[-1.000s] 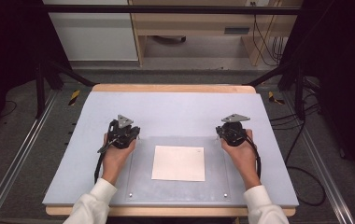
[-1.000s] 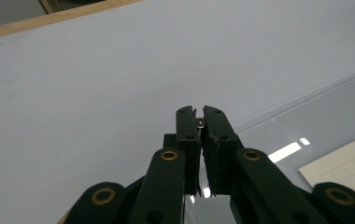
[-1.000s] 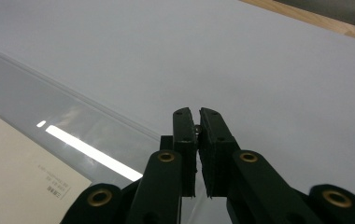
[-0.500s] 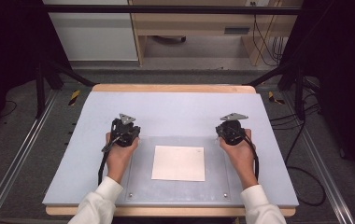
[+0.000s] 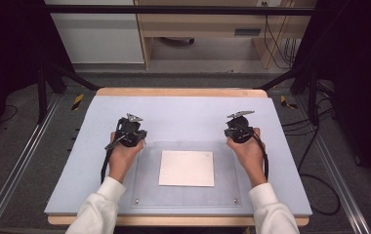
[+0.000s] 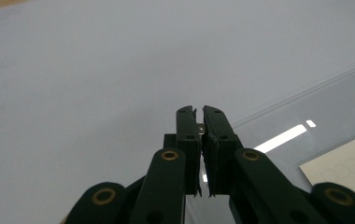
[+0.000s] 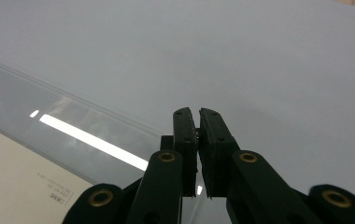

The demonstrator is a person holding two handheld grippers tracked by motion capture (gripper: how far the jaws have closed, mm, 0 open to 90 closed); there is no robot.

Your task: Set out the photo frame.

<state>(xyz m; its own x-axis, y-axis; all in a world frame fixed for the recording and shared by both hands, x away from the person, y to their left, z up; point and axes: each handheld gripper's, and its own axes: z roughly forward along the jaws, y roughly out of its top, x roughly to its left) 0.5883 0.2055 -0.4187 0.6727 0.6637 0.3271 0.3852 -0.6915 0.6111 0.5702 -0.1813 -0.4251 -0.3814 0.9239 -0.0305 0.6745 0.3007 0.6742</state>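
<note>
A white sheet [image 5: 187,168] lies flat in the middle of a clear plastic plate [image 5: 225,187] on the grey-blue mat [image 5: 188,109]. My left gripper [image 5: 133,122] hovers at the plate's far left corner, shut with nothing in it. My right gripper [image 5: 238,121] is held at the far right corner, also shut and empty. In the left gripper view the jaws of the left gripper [image 6: 199,112] meet over bare mat, and the sheet [image 6: 348,170] lies to their right. In the right gripper view the right gripper [image 7: 197,113] points at the mat, with the sheet [image 7: 17,186] at the lower left.
The mat covers a wooden table whose far edge [image 5: 181,91] shows. Metal rails [image 5: 12,165] run along both sides on the floor, with cables [image 5: 320,161] at the right. A ceiling light reflects off the clear plate [image 7: 91,140].
Both hands have edged their grippers slightly farther from the person. Both grippers stay shut. The sheet and the plate have not moved.
</note>
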